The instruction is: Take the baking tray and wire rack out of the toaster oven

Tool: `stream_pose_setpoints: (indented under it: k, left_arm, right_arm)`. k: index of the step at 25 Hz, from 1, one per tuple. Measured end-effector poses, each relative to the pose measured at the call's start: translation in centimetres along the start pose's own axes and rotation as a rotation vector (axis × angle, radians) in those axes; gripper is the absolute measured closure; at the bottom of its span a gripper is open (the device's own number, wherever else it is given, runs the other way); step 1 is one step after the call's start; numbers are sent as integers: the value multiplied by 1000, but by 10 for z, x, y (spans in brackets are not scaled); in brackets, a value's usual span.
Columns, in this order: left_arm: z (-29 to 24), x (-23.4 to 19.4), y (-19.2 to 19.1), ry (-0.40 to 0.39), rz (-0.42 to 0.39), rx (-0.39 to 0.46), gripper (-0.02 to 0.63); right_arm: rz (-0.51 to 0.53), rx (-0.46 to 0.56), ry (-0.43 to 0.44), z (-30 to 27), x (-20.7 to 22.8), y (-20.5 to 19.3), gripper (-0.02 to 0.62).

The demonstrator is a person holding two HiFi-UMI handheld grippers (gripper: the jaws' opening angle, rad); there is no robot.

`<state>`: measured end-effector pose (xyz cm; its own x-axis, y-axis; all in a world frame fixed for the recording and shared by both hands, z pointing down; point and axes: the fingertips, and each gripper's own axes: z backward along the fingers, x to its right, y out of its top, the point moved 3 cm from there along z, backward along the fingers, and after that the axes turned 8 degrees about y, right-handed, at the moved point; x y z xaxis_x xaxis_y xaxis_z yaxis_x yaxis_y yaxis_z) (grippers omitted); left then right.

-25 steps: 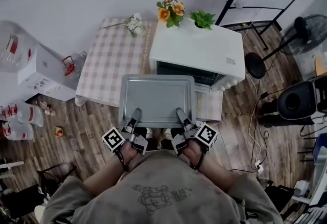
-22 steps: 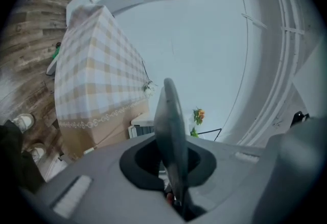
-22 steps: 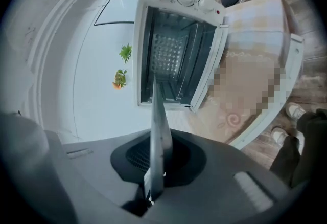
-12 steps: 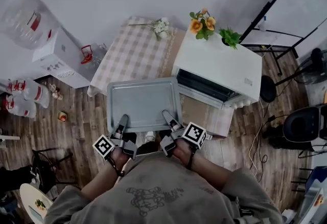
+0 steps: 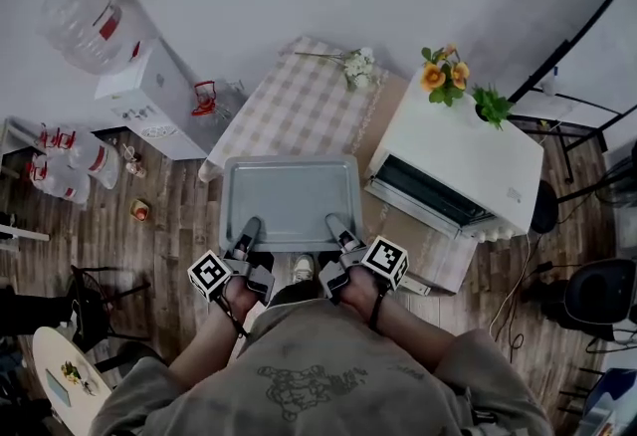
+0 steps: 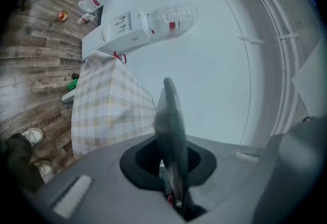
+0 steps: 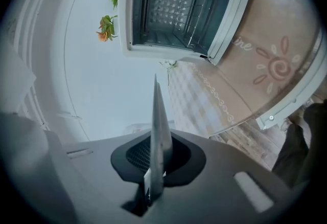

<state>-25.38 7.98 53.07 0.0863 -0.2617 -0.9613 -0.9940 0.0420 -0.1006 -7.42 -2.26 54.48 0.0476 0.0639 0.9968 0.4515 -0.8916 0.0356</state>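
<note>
My forearms reach forward from my chest, elbows bent, with my left hand [image 5: 236,297] and right hand [image 5: 360,291] level and close together, low in front of me. The left tongs [image 5: 246,229] are clamped on the near left edge of the baking tray [image 5: 291,197]. In the left gripper view the tray's rim stands edge-on, pinched between the jaws. The right tongs [image 5: 337,225] grip the near right edge the same way, jaws closed on the thin metal.

The tray is clear of the toaster oven [image 5: 468,147]. It is held flat and empty, above the wood floor [image 5: 179,225] and the near edge of the checked counter [image 5: 299,106]. The oven sits far and to the right on that counter with its glass door [image 7: 265,64] dropped open. Thin wires of the wire rack [image 7: 198,21] show inside the cavity. Orange flowers [image 5: 445,76] stand on top of the oven.
</note>
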Motion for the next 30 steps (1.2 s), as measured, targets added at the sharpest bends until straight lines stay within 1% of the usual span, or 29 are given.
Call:
stream_pose_setpoints:
  k: [2,4,7,10,14,17,20,25,30]
  left_arm:
    - [-10,1,11,10,-7,-10,581]
    - [-24,5,22,3,-26,-33,577]
    - [-49,13,41,-13,-96,-82,555]
    - [-78,23,58,-19,-132,-127,551]
    - [-116,20,80,16,-197,-192,549]
    - [-145,19,92,-3,-220,-249,544]
    - [-176,9,105,42,-259,-299,545]
    - [-225,-6,123,92,-282,-358,548]
    - [-270,-17,136,115,-280,-381,549]
  right_arm:
    - [-5,5,-5,-11,1,2,560]
    - [-8,17,-9,-24,0,6,560]
    - [-12,40,-9,-44,-1,15,558]
    - [-17,66,-10,-64,0,23,557]
    - [1,91,-14,-93,3,35,554]
    - [3,123,-16,-112,7,47,552]
    - [11,153,-29,-132,13,60,554]
    - [1,185,-69,-164,28,80,554]
    - [2,222,-96,-193,43,102,554]
